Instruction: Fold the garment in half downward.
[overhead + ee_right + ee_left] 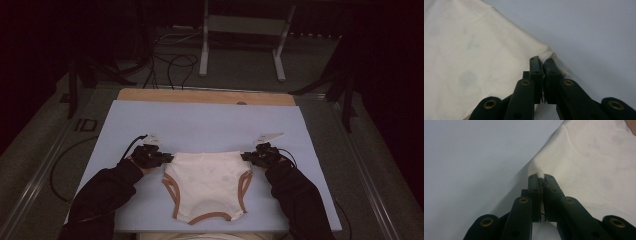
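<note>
A cream garment with brown-trimmed openings is lying flat on the pale blue mat, toward the person's side of it; its straight far edge is running across the table, and that edge is the axis on which the coming move seems to be turning. The left gripper is sitting at the left end of that edge and the right gripper at the right end, so the cloth is stretching between the two tools, each hand equally near its own corner; neither is reaching across. In the left gripper view the black jaws are standing closed with a bunched corner of cream cloth pinched between them; in the right gripper view the jaws are likewise clamping a puckered corner, with a small tag poking out beside it. The body of the garment is lying toward the person from both grips, so a lift or fold would probably be carrying the far edge over it.
</note>
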### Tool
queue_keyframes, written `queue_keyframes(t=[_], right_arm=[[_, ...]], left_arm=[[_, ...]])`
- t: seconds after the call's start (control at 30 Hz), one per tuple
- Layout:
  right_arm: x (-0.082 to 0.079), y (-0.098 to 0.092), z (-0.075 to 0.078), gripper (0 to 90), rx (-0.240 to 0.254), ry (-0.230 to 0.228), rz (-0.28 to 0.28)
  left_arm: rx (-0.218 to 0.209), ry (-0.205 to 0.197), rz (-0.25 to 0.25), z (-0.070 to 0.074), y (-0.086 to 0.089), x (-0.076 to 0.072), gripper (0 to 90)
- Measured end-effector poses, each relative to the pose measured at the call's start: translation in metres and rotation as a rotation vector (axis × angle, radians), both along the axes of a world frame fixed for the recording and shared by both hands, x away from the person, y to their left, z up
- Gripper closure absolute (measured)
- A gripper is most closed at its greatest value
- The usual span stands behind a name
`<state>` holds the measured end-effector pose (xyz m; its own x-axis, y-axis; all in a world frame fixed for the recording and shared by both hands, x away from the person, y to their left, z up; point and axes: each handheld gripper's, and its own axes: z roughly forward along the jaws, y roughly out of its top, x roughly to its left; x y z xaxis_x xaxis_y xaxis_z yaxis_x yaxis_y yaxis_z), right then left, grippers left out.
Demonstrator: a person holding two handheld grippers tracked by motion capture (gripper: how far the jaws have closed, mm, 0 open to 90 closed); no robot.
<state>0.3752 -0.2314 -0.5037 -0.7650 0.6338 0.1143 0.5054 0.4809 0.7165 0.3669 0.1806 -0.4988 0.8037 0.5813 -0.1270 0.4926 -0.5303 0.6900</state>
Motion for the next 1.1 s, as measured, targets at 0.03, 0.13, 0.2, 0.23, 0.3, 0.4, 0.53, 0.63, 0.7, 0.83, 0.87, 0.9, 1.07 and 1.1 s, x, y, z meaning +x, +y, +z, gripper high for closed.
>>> queue_keyframes(t=[0.03,0.13,0.2,0.23,0.3,0.4,0.53,0.63,0.7,0.83,0.87,0.9,1.07,1.1], right_arm=[[0.001,0.001,0.000,87.0,0.002,0.001,-0.002],[0.004,0.003,0.002,87.0,0.006,0.002,0.002],[0.007,0.004,0.002,87.0,0.012,0.005,-0.002],[0.009,0.005,0.002,87.0,0.014,0.006,-0.003],[0.012,0.006,0.001,87.0,0.016,0.007,-0.006],[0.017,0.009,0.001,87.0,0.023,0.018,-0.021],[0.023,0.012,0.001,87.0,0.020,0.012,-0.029],[0.027,0.013,0.002,87.0,0.029,0.014,-0.039],[0.030,0.013,0.002,87.0,0.025,0.012,-0.043],[0.035,0.013,0.003,87.0,0.030,0.011,-0.060],[0.036,0.014,0.003,87.0,0.030,0.011,-0.065],[0.038,0.014,0.003,87.0,0.029,0.009,-0.066],[0.044,0.015,0.004,87.0,0.021,0.007,-0.080],[0.046,0.015,0.005,87.0,0.018,0.004,-0.082]], left_arm=[[0.004,0.001,-0.004,0.001,0.001,0.002,86.1],[0.008,-0.001,-0.001,0.003,0.002,0.005,86.1],[0.008,-0.002,0.008,0.004,0.005,0.008,86.1],[0.008,0.000,0.007,0.005,0.006,0.010,86.1],[0.002,-0.004,0.014,0.005,0.008,0.012,86.1],[-0.001,-0.011,0.017,0.005,0.010,0.017,86.1],[-0.013,-0.029,0.027,0.005,0.012,0.024,86.0],[-0.017,-0.036,0.033,0.006,0.012,0.030,86.1],[-0.011,-0.047,0.036,0.006,0.012,0.033,86.0],[-0.003,-0.080,0.035,0.007,0.010,0.037,86.0],[-0.006,-0.078,0.037,0.007,0.010,0.039,85.9],[-0.006,-0.079,0.041,0.006,0.010,0.040,85.9],[-0.015,-0.082,0.056,0.006,0.009,0.047,85.9],[-0.012,-0.086,0.059,0.006,0.009,0.048,85.9]])
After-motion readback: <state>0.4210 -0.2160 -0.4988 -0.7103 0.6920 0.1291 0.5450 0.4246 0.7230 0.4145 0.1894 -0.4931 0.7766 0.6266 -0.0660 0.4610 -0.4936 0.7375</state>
